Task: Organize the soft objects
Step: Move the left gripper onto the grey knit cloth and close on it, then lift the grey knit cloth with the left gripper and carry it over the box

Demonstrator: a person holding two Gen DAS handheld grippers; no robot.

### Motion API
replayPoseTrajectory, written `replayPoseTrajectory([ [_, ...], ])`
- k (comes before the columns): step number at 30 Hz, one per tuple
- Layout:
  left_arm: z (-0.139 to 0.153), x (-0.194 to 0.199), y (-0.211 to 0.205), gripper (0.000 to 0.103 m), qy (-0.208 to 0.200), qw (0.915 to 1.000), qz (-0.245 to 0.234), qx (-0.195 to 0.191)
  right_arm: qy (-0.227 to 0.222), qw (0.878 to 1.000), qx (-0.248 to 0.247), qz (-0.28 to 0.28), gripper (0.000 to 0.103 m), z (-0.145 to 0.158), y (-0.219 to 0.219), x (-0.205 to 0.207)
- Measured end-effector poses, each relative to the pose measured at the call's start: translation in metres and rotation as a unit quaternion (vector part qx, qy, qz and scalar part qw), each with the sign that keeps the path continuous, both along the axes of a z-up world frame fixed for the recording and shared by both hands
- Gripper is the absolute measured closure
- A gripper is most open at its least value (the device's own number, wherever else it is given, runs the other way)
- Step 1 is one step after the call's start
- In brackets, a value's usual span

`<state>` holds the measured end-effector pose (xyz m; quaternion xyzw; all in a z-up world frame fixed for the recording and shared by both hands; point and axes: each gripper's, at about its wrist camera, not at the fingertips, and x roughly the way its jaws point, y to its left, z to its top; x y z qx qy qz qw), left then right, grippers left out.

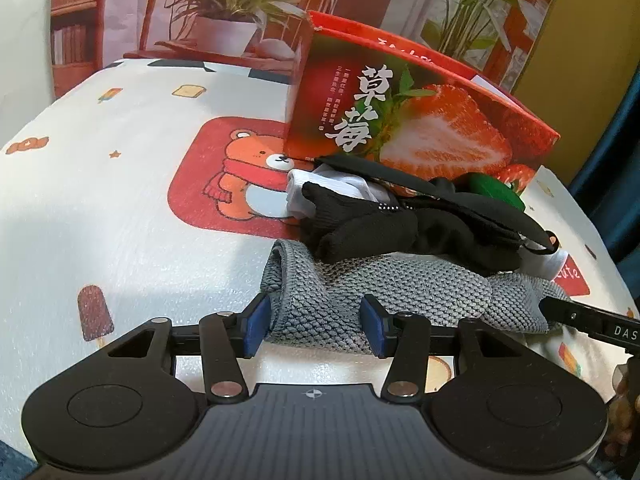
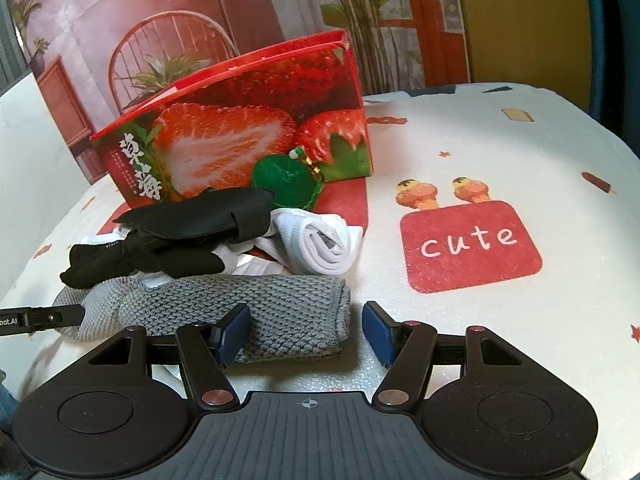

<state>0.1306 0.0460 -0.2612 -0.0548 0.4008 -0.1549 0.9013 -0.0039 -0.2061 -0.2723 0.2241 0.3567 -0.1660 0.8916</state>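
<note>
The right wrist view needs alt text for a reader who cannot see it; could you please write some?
The right hand-held gripper straddles one end of a rolled grey knit cloth. Behind lie black fabric, a rolled white sock, a green pouch and a strawberry box.

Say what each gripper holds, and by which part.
The left gripper clamps the grey knitted cloth at its rolled left end. The right gripper holds nothing, its jaws straddling the cloth's other end.

One strawberry box [image 2: 240, 128], in front of it one grey knitted cloth [image 2: 256, 312], one green pouch [image 2: 286, 186], one rolled white sock [image 2: 324, 246], black soft items [image 2: 180, 236] too tangled to count
</note>
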Motion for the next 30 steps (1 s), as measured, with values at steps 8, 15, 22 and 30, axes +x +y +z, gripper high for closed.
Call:
replayPoseTrajectory([
  [8, 0.000, -0.001, 0.004, 0.061, 0.000, 1.0000, 0.000, -0.009, 0.001, 1.000, -0.005, 0.014, 0.057, 0.002, 0.004, 0.003],
  [15, 0.005, -0.007, -0.003, 0.082, -0.015, 0.9997, -0.012, 0.014, -0.006, 1.000, -0.017, 0.022, 0.080, 0.009, 0.009, 0.001],
  [22, 0.026, -0.020, -0.001, 0.086, -0.059, 0.9982, -0.007, 0.009, -0.050, 0.998, -0.025, 0.021, 0.087, 0.029, 0.009, -0.008],
  [30, 0.070, -0.036, 0.007, 0.087, -0.129, 0.9915, 0.001, -0.016, -0.113, 0.991, -0.055, 0.037, 0.088, 0.067, 0.012, -0.012],
])
